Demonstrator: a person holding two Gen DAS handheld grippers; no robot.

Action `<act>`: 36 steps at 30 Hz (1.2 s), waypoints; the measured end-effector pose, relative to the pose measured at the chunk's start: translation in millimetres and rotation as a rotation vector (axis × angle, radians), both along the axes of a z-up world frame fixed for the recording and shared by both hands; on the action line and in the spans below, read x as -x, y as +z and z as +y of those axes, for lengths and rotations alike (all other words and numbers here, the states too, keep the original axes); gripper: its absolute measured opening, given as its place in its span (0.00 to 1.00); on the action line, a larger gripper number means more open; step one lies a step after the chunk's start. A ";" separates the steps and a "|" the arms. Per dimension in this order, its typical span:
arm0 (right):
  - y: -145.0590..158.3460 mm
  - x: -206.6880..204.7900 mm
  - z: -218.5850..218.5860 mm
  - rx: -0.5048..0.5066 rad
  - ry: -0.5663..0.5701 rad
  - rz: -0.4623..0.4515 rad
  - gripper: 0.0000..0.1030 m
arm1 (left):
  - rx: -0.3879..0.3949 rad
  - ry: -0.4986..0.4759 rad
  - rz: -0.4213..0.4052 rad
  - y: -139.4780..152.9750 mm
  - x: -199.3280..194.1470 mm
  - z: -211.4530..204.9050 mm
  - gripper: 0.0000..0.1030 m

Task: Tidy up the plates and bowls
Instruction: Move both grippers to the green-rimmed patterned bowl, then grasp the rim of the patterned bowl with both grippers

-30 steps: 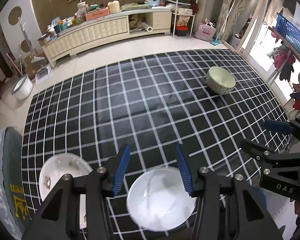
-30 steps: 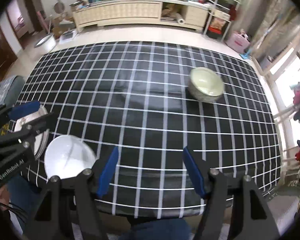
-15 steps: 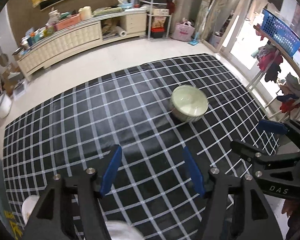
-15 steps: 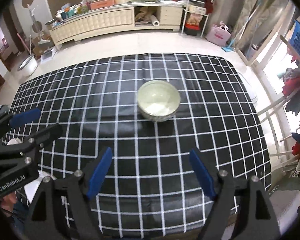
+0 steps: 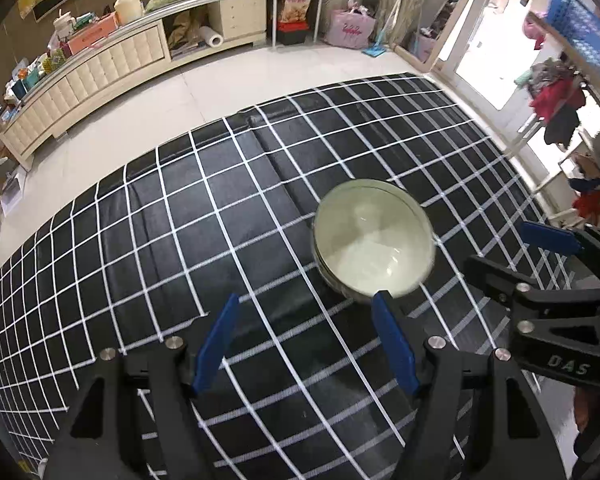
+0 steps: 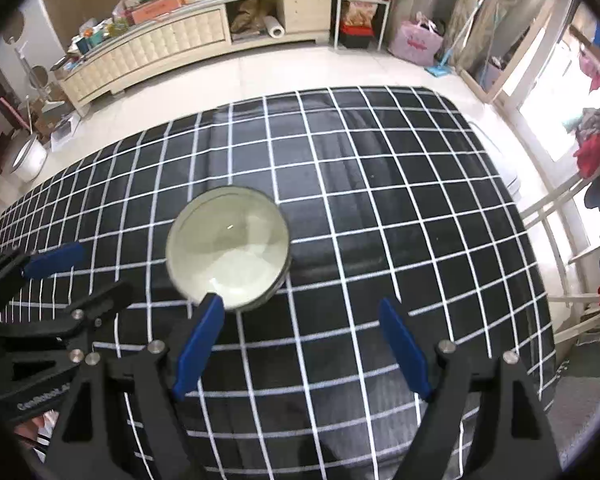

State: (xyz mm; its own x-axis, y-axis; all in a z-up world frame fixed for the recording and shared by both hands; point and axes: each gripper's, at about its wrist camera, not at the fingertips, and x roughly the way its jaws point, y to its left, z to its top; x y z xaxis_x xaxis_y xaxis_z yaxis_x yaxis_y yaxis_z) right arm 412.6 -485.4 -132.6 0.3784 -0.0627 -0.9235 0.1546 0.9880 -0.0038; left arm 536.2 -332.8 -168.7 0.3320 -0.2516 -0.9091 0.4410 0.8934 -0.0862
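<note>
Both tools point(image 5: 306, 346) nearer, bowl point(image 5: 374, 246) just ahead.

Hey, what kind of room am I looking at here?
Most likely a home living room. A long cream sideboard cluttered with household items lines the far wall, clothes hang by the bright window, and a bowl sits on a table under a black checked cloth.
</note>
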 end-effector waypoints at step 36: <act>-56.4 -1.3 11.2 -0.143 0.000 0.066 0.12 | -0.064 -0.060 0.067 -50.0 -8.7 -27.3 0.12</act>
